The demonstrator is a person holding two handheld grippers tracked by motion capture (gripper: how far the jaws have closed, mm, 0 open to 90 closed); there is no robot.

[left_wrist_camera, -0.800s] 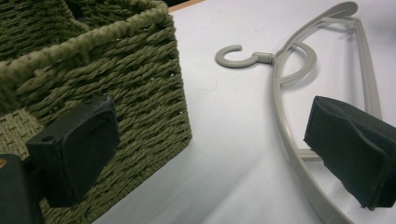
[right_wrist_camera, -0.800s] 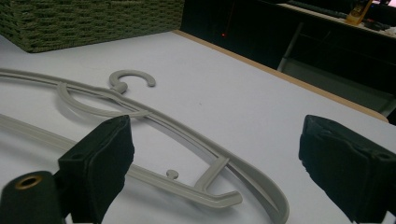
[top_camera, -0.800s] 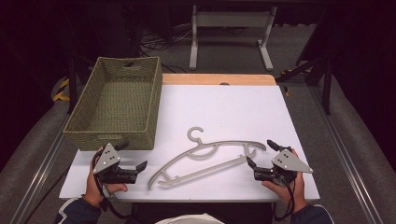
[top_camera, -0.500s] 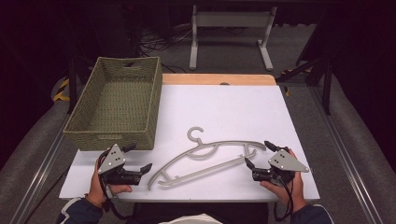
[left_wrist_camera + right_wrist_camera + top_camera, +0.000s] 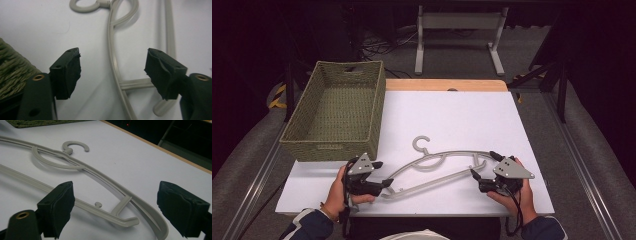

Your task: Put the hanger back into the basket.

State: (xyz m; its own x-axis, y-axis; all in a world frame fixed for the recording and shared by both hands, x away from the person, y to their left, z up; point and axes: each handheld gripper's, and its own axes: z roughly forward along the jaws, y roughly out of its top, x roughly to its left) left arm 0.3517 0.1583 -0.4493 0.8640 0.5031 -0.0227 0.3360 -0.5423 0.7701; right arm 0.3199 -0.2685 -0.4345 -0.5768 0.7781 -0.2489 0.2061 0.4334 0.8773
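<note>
A grey plastic hanger [image 5: 437, 167] lies flat near the tabletop's [image 5: 452, 120] front edge, its ends between the wide-open jaws of the left gripper [image 5: 382, 174] and right gripper [image 5: 481, 164], untouched, while the left gripper view adds the woven basket [image 5: 12, 70] beside its jaw.

My left gripper [image 5: 382, 175] and right gripper [image 5: 482, 165] sit low near the table's front edge, jaws apart, pointing inward toward each other.
</note>
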